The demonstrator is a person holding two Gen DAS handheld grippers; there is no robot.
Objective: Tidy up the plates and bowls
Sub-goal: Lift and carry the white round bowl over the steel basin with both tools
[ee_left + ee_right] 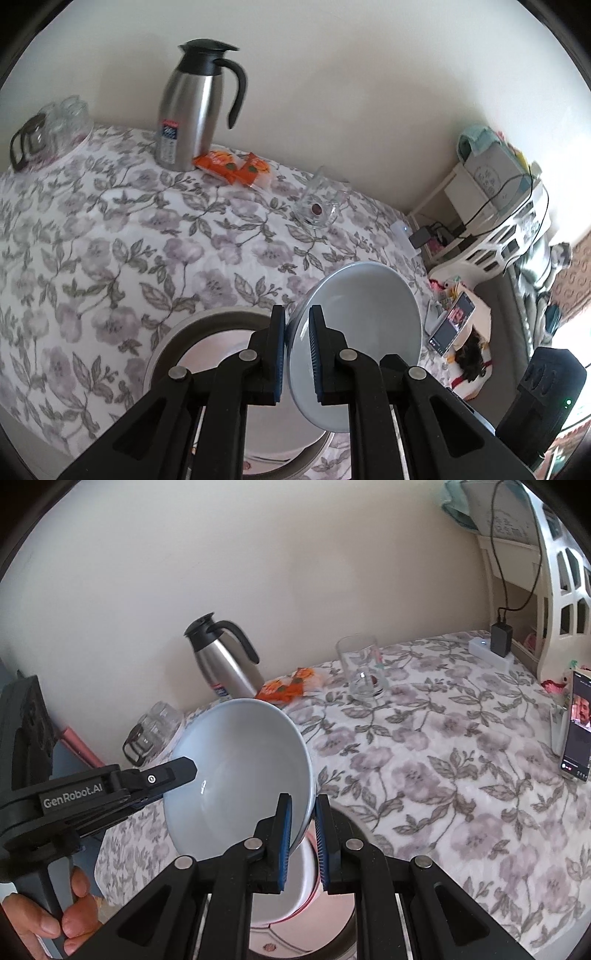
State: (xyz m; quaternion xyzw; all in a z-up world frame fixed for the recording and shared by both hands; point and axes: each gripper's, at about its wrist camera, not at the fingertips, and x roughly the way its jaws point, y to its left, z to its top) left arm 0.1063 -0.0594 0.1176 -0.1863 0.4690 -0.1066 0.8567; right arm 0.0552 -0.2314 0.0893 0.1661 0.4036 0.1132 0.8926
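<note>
nearest of all, the left gripper pinches the rim of a pale blue bowl, one pad inside and one outside, so the bowl hangs tilted in the air instead of resting on anything. the right gripper straddles the opposite rim of the same bowl; its jaws sit close either side of the wall, though i cannot tell whether they truly clamp or only bracket it, which looks like steadying or a handover. just below sits a pinkish plate with a grey rim, at the near edge of the flowered table, probably where the bowl is meant to nest. along the far edge by the wall stand a steel carafe, orange packets and a glass mug, well clear of the work.
</note>
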